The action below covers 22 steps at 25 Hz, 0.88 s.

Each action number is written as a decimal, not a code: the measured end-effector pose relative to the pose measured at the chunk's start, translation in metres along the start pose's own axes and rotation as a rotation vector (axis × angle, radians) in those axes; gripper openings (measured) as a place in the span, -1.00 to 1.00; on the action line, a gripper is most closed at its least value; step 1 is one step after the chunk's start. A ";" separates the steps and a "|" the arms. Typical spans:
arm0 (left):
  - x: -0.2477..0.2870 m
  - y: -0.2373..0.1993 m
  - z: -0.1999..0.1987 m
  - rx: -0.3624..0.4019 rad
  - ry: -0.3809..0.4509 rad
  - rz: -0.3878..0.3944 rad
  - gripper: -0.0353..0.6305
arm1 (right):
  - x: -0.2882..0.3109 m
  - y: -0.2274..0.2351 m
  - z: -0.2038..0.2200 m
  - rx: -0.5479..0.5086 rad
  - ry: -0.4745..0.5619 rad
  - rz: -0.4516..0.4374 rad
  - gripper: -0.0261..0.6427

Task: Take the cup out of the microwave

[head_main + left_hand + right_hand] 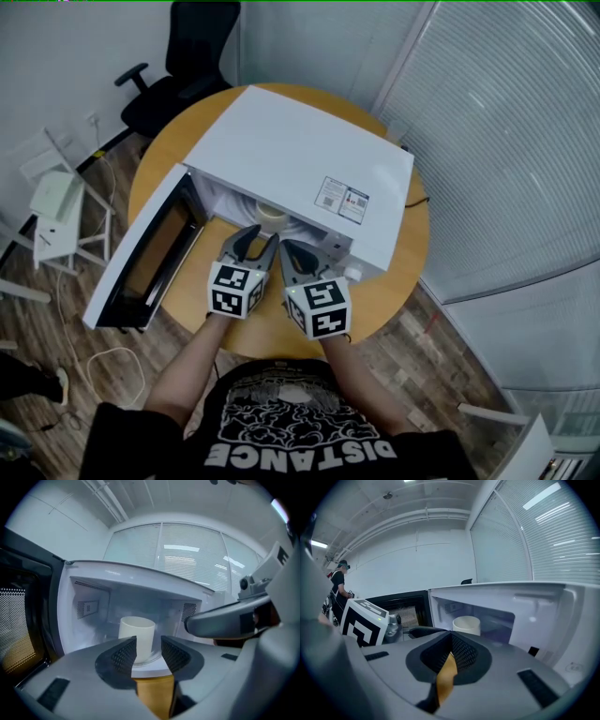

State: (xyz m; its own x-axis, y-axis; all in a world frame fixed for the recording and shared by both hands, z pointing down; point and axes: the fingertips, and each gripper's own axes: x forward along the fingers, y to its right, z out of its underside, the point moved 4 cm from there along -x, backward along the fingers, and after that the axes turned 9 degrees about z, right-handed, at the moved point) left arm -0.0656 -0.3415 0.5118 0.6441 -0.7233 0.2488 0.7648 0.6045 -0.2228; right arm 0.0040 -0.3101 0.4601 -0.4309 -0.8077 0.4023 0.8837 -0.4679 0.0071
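Left gripper (148, 644): jaws narrowly apart with nothing gripped, aimed at the white cup (137, 629). We see the cup standing upright, long axis vertical and mouth up, inside the open microwave (300, 150). Right gripper (451, 637): jaws closed, empty, alongside.

Print on clothing
"DISTANCE" stood upside down on the black T-shirt (281, 441), lower centre; the microwave (281, 141) label (343, 200) was illegible.
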 end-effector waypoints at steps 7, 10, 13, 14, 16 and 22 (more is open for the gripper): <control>0.011 -0.014 0.002 0.000 -0.008 0.019 -0.18 | 0.009 0.000 0.001 0.001 -0.008 0.003 -0.88; 0.017 -0.018 0.002 -0.006 -0.012 0.032 -0.01 | 0.011 0.001 0.001 0.003 -0.007 0.005 -0.88; 0.024 -0.023 0.003 -0.003 -0.025 0.050 0.15 | 0.013 0.002 0.001 0.003 -0.010 0.008 -0.88; 0.025 -0.025 0.003 -0.004 -0.024 0.054 0.18 | 0.014 0.002 0.002 0.003 -0.011 0.008 -0.88; 0.028 -0.028 0.002 -0.004 -0.019 0.057 0.23 | 0.015 0.003 0.002 0.004 -0.014 0.008 -0.88; 0.041 -0.033 0.003 0.028 -0.047 0.090 0.36 | 0.019 0.007 0.004 0.009 -0.027 0.026 -0.88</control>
State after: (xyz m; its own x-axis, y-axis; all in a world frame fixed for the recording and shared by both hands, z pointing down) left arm -0.0640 -0.3900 0.5318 0.7098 -0.6495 0.2727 0.7032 0.6761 -0.2200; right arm 0.0030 -0.3271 0.4716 -0.4032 -0.8096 0.4267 0.8961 -0.4438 0.0047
